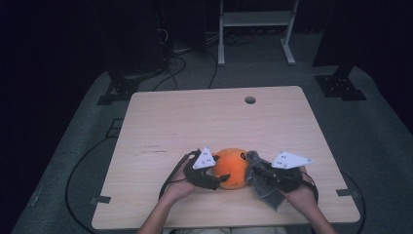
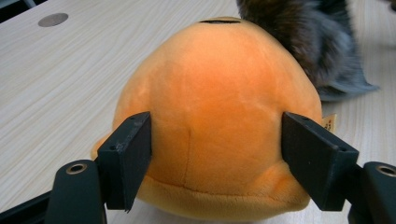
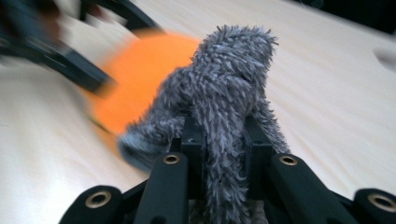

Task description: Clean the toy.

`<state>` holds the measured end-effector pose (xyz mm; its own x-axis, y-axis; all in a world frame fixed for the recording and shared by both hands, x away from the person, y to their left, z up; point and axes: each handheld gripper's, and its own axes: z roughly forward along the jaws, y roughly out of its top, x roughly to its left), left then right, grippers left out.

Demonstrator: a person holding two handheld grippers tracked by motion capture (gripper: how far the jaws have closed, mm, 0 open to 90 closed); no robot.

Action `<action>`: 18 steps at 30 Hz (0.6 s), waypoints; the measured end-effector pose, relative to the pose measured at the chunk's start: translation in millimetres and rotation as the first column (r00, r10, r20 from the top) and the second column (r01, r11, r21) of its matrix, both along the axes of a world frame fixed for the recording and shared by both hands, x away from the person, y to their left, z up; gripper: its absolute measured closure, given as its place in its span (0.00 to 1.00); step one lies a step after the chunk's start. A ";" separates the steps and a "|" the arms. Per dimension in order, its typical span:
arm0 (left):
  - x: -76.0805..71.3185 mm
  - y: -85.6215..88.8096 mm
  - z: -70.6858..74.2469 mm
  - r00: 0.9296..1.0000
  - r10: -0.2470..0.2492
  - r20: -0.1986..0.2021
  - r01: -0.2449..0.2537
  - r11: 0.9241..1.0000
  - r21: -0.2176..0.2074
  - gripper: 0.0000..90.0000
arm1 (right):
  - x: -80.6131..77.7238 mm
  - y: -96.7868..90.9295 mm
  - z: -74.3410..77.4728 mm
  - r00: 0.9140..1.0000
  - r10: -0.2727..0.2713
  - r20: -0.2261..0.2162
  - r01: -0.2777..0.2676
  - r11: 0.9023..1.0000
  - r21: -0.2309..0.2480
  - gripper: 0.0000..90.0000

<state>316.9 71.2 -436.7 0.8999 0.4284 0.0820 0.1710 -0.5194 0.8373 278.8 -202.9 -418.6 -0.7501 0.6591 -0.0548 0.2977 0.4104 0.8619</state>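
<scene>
With the left hand-held gripper clamped on the orange plush and the right hand-held gripper clamped on the grey furry cloth, both grasps seem made, with wiping or covering apparently left.

High view dim, dark surround; right gripper view motion-blurred left.

One orange plush toy, one grey cloth

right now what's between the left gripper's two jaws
The orange plush toy sits between them, its sides at both pads, as the left gripper view shows.
</scene>
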 end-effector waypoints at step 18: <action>-1.9 -3.3 -4.4 1.000 0.010 0.005 -0.010 0.999 -0.040 0.23 | -5.6 14.3 3.2 0.999 0.042 -0.007 -0.042 0.999 -0.032 0.82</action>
<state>315.0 67.9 -441.1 0.8951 0.4404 0.0696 0.1713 -0.4838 0.8583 273.2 -188.6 -415.4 -0.7775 0.6249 -0.0701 0.2854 0.4499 0.8463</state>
